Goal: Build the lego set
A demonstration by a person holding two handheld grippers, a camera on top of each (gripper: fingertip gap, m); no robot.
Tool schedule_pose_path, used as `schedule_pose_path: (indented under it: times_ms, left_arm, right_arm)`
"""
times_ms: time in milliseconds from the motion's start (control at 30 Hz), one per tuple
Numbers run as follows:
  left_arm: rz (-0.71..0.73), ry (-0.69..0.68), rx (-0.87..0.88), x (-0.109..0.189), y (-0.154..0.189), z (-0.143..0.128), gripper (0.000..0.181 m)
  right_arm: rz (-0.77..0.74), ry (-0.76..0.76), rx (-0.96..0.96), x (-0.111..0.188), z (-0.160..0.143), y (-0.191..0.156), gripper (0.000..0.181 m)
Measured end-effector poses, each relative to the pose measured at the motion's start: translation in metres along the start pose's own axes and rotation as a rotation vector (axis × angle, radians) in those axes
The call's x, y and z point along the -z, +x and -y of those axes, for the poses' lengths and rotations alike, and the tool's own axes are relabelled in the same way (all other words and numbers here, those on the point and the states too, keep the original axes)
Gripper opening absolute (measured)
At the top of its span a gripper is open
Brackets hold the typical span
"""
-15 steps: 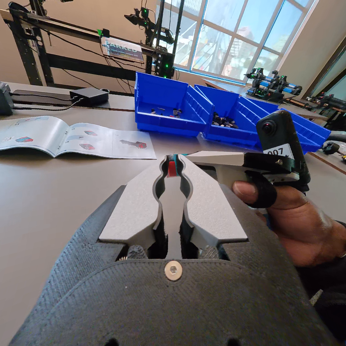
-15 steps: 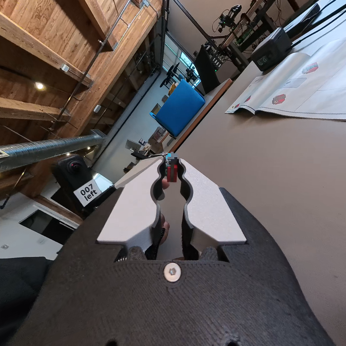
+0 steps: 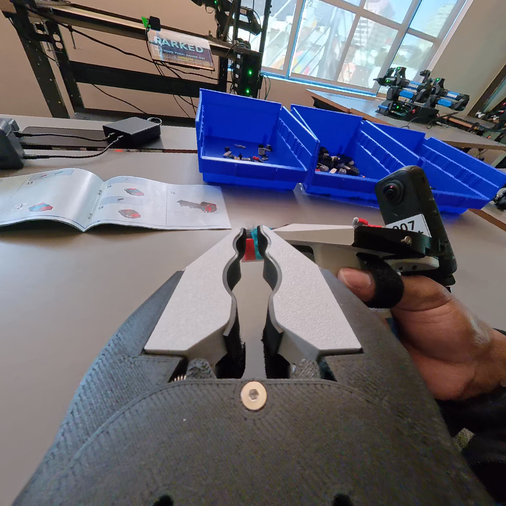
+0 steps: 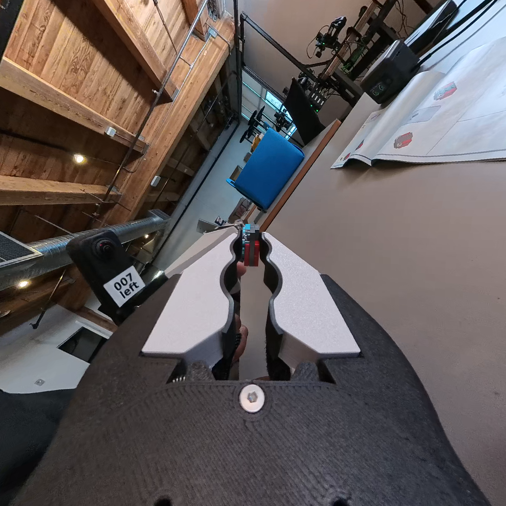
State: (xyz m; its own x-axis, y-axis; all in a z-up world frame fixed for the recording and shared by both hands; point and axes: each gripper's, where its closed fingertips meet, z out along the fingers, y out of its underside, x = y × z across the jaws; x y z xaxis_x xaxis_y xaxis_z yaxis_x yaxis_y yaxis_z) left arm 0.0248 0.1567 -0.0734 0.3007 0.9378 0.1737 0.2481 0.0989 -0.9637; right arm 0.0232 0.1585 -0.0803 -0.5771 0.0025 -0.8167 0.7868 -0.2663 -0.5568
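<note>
A small lego assembly [image 3: 249,252] of red, teal and grey bricks is pinched between the tips of my left gripper [image 3: 251,238], held above the brown table [image 3: 82,287]. My right gripper [image 3: 315,236] comes in from the right, and its fingertips meet the same assembly. In the right wrist view the assembly [image 4: 252,253] sits between the tips of my right gripper [image 4: 249,241]. The left gripper's grey finger [image 4: 197,253] and its black camera [image 4: 101,254] lie behind on the left. Both grippers are shut on the assembly.
An open instruction booklet [image 3: 109,200] lies on the table to the left. Blue bins [image 3: 252,147] with small loose bricks stand at the back, more [image 3: 383,164] to their right. A black box with cables [image 3: 131,131] sits at the back left. A small red piece [image 3: 365,222] shows behind the right gripper. Only a small space, under 4 cm, lies between the two pairs of fingers.
Both grippers stay shut on the assembly. The pair has shifted slightly, so more of the assembly's teal and grey side shows in the right wrist view.
</note>
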Motion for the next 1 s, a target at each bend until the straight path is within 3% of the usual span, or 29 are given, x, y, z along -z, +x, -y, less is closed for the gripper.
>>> schedule_pose_path:
  times_ms: [1000]
  left_arm:
    - [0.035,-0.094,-0.014,-0.0011,-0.0019,-0.0047,0.010]
  right_arm:
    - [0.005,0.005,-0.011,0.0011,0.0012,0.0005,0.011]
